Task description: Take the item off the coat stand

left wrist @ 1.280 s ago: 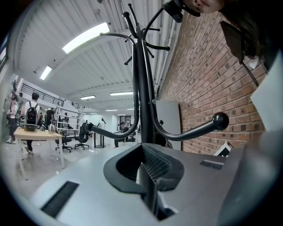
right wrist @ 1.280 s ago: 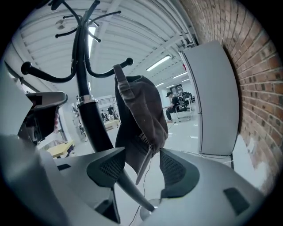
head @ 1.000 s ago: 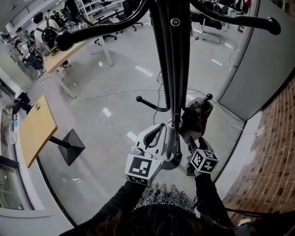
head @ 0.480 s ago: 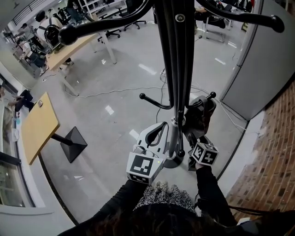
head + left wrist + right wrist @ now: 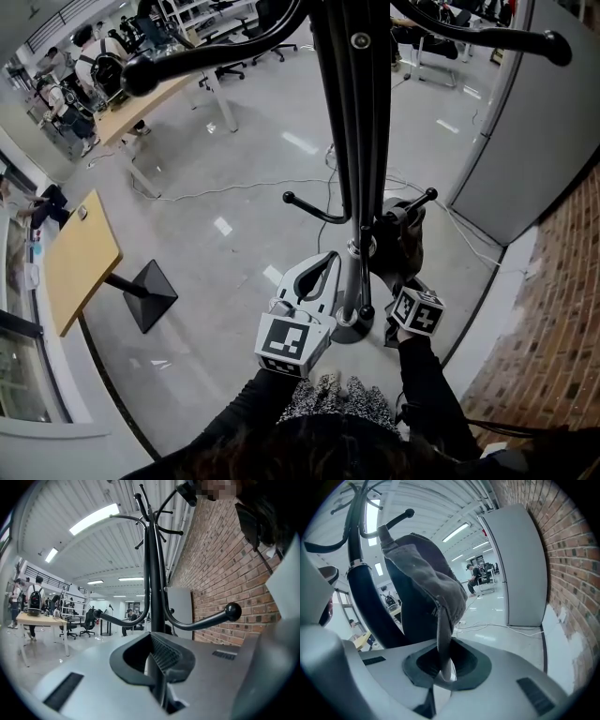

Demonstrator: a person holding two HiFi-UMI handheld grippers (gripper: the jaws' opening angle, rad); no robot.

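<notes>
Just clamped right gripper (image 5: pixel 443 667) onto hanging edge of grey cap (image 5: pixel 426 573): jaws pinching fabric. Cap not off yet, draped on low hook (image 5: pixel 408 513) at right of coat stand (image 5: pixel 361 141). Left gripper (image 5: pixel 159 667) clenched on nothing, just near of pole. Grasp probably done; next, lift clear over hook knob.
</notes>
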